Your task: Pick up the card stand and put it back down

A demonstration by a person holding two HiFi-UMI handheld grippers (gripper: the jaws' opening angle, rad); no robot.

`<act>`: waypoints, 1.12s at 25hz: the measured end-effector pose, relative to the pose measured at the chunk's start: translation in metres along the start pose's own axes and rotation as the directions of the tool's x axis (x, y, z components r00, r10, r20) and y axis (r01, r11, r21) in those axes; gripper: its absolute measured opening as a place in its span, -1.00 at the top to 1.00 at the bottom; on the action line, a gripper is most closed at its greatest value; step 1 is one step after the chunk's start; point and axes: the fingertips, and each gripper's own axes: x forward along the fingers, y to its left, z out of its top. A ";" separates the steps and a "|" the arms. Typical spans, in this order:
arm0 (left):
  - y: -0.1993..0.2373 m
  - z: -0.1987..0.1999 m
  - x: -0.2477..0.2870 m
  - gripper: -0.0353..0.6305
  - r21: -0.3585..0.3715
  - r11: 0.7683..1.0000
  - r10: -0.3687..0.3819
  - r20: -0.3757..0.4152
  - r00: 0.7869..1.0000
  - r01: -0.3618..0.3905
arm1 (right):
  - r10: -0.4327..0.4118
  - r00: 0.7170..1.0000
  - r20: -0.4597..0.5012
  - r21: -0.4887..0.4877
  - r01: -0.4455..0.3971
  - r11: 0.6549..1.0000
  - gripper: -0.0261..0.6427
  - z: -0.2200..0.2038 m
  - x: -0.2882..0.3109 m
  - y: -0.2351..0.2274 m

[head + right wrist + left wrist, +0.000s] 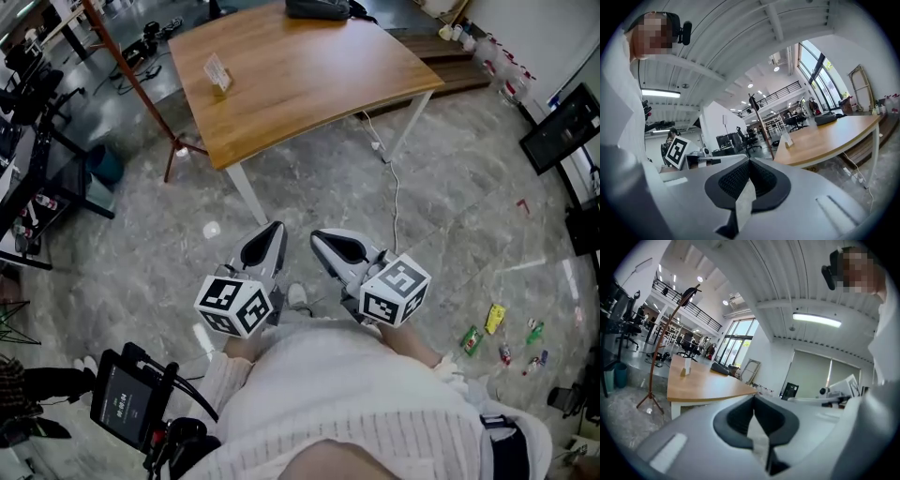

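Head view, upright-looking card stand (217, 73), beyond left gripper (273, 229)

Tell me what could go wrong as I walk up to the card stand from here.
1. Both the left tongs and right tongs are shut. Reaching in like that could knock the card stand over, and it sits near the table edge.
2. A white cable trails over the floor ahead: possible trip.
3. The wooden coat stand has feet beside that table corner and could catch a foot.
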 end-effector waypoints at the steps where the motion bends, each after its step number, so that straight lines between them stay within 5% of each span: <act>1: 0.013 0.010 0.010 0.87 0.011 1.000 -0.004 0.004 1.000 0.004 | 0.007 1.000 0.003 -0.006 -0.007 1.000 0.92 0.008 0.016 -0.008; 5: 0.053 0.033 0.045 0.87 0.052 0.999 -0.008 -0.008 1.000 0.008 | 0.011 1.000 0.002 -0.026 -0.011 1.000 0.92 0.029 0.066 -0.034; 19: 0.155 0.047 0.110 0.87 -0.042 0.996 0.074 -0.030 0.997 -0.075 | 0.057 0.993 -0.099 -0.032 -0.060 0.998 0.92 0.040 0.167 -0.105; 28: 0.222 0.078 0.203 0.87 -0.067 0.990 0.121 -0.038 0.992 -0.123 | 0.103 0.987 -0.121 -0.010 -0.105 0.994 0.92 0.082 0.244 -0.201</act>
